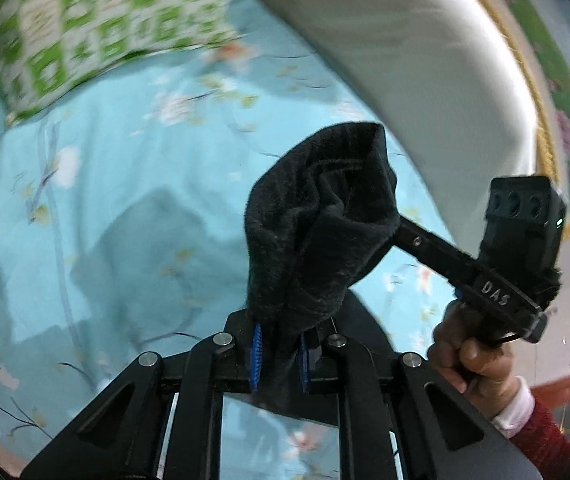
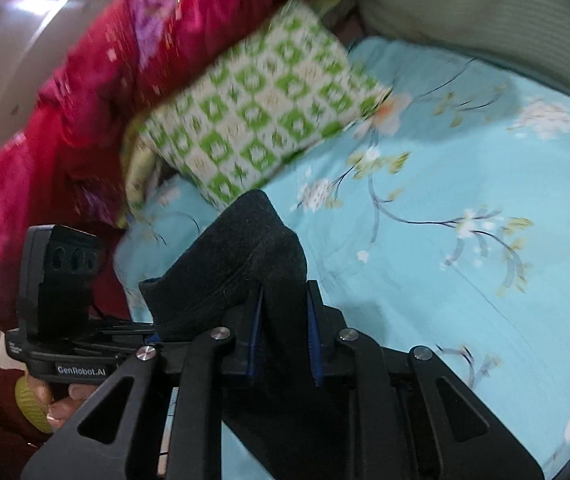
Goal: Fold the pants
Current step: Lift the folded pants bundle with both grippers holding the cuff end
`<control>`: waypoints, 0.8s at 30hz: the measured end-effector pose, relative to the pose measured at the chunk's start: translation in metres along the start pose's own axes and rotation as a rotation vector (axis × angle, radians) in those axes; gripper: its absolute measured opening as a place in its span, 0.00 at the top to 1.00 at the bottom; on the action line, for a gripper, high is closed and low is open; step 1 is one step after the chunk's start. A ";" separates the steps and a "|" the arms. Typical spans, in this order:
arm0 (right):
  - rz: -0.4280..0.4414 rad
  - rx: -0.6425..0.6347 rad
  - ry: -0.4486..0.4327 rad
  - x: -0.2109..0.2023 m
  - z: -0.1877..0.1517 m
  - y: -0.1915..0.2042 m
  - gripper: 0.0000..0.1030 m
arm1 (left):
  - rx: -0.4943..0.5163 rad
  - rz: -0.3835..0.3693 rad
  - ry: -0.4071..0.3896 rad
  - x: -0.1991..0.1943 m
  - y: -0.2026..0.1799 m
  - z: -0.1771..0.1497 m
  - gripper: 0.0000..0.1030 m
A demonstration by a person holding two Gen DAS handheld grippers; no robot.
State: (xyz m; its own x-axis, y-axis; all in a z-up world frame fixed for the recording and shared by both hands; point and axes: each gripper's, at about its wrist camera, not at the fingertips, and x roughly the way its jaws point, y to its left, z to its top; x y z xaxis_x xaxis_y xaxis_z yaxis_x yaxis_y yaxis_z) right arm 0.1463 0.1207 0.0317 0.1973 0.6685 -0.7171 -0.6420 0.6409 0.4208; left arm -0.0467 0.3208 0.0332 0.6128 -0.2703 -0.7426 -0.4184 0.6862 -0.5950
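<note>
The black fleece pants (image 1: 317, 216) are lifted above a light blue flowered bed sheet (image 1: 133, 184). My left gripper (image 1: 279, 354) is shut on a bunch of the pants between its blue pads. The right gripper's body (image 1: 521, 236) shows at the right of the left wrist view, its fingers buried in the same cloth. In the right wrist view my right gripper (image 2: 285, 340) is shut on the pants (image 2: 245, 256), and the left gripper's body (image 2: 61, 280) sits just to its left. The rest of the pants hangs below, hidden.
A green and white checked pillow (image 2: 261, 120) lies at the head of the bed sheet (image 2: 465, 200). A red and pink quilt (image 2: 85, 92) is piled beside it. A pale cushion or headboard (image 1: 405, 60) stands at the right. A grey pillow (image 2: 485, 12) lies beyond.
</note>
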 end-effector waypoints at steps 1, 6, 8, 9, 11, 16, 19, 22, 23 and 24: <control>0.001 0.007 -0.017 -0.010 -0.002 -0.003 0.80 | 0.024 -0.015 0.002 0.000 -0.012 -0.001 0.87; -0.025 0.051 -0.109 -0.072 -0.023 -0.021 0.82 | 0.151 -0.058 0.026 0.008 -0.072 -0.014 0.87; -0.037 0.067 -0.136 -0.091 -0.031 -0.028 0.82 | 0.190 -0.072 0.039 0.013 -0.088 -0.022 0.87; -0.046 0.081 -0.156 -0.103 -0.039 -0.031 0.82 | 0.219 -0.078 0.048 0.016 -0.101 -0.026 0.87; -0.060 0.108 -0.187 -0.120 -0.053 -0.037 0.83 | 0.256 -0.084 0.061 0.023 -0.118 -0.031 0.87; -0.085 0.178 -0.252 -0.156 -0.085 -0.054 0.83 | 0.353 -0.100 0.110 0.041 -0.157 -0.056 0.87; -0.102 0.215 -0.283 -0.173 -0.105 -0.062 0.83 | 0.401 -0.100 0.138 0.055 -0.175 -0.068 0.87; -0.113 0.248 -0.315 -0.188 -0.126 -0.071 0.83 | 0.453 -0.093 0.164 0.065 -0.193 -0.086 0.87; -0.118 0.256 -0.323 -0.192 -0.133 -0.073 0.83 | 0.470 -0.090 0.174 0.070 -0.199 -0.092 0.87; -0.122 0.266 -0.333 -0.196 -0.140 -0.075 0.83 | 0.484 -0.089 0.182 0.072 -0.201 -0.097 0.87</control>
State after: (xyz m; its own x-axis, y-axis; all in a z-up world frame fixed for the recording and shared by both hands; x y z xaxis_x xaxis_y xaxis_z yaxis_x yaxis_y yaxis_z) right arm 0.0524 -0.1109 0.0631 0.5152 0.6395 -0.5706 -0.3953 0.7680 0.5038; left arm 0.0165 0.0981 0.0689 0.4875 -0.4249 -0.7628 0.0140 0.8773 -0.4797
